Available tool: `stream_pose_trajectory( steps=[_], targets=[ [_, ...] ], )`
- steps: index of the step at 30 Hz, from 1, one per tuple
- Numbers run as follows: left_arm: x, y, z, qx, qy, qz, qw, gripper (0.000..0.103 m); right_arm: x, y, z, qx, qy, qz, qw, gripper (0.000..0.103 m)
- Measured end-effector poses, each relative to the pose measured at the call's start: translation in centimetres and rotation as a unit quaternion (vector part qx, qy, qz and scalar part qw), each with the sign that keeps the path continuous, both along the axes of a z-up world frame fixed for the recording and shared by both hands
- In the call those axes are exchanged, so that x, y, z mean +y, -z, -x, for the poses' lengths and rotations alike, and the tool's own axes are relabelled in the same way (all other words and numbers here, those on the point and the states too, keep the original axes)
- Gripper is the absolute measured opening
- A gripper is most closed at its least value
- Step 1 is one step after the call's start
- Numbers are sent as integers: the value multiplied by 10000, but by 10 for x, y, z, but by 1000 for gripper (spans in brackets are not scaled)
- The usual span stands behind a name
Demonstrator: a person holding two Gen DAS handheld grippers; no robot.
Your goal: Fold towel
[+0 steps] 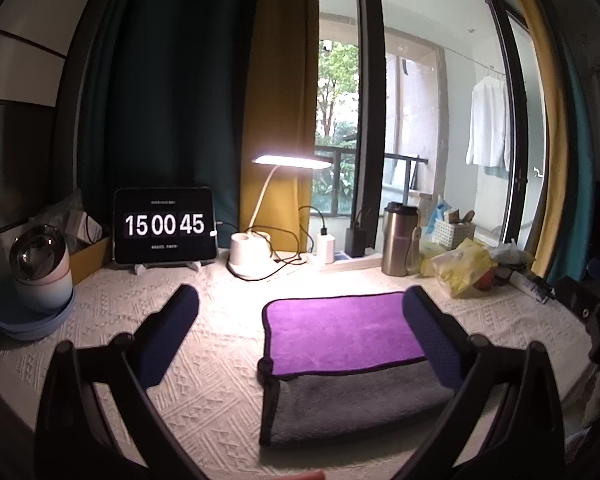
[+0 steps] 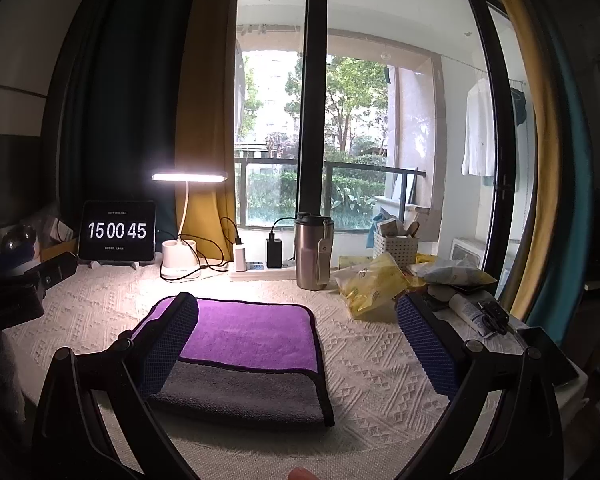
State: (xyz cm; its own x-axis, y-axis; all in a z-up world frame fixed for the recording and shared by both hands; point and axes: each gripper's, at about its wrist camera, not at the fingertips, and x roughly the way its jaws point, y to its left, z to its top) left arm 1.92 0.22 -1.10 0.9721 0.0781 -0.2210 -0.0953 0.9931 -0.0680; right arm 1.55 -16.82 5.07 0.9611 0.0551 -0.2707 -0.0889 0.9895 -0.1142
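A towel [image 1: 340, 332] lies flat on the white textured table cover, purple on the far part and grey on the near part, with a dark hem. It looks folded over. In the right wrist view the towel [image 2: 252, 340] lies left of centre. My left gripper [image 1: 300, 320] is open and empty, held above the table with its right finger over the towel's right edge. My right gripper [image 2: 296, 328] is open and empty, its left finger over the towel's left side. Neither gripper touches the towel.
At the back stand a tablet clock [image 1: 164, 226], a lit desk lamp [image 1: 260, 248], chargers on a power strip [image 2: 260, 266], a steel tumbler [image 2: 312, 252], a white basket [image 2: 396, 246] and yellow bags [image 2: 372, 284]. Stacked bowls [image 1: 40, 276] sit far left.
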Motion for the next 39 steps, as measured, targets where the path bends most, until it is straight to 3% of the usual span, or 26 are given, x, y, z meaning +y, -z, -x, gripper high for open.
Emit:
stream_pose_trajectory(
  steps=[8,12,16,19,24,30,33,36,39],
  targets=[
    [5,17,-33,555,-51,-141,9983,103,-16,13,-29,435,4,-343,9985,102],
    [11,31,-61,1043,75,-50,9945,102,-26,23,-49,735,51,-459,9962,99],
    [16,52,-93,1638,279,178,9859,102,-37,40,-85,1437,-207,-739,9866,89],
    [21,73,-114,2148,467,465,9744,102,-42,57,-109,1933,-244,-741,9780,79],
    [30,91,-123,2598,540,804,9608,101,-48,87,-136,2663,-286,-802,9601,69],
    [37,106,-129,2948,644,1062,9474,81,-50,110,-149,3153,-297,-735,9457,64],
    [35,107,-131,3028,653,979,9458,75,-47,114,-152,3267,-309,-601,9427,64],
    [34,111,-134,3167,696,936,9413,64,-42,120,-157,3443,-259,-422,9376,63],
    [34,111,-133,3194,627,776,9424,54,-32,125,-156,3430,-244,-64,9390,53]
  ],
)
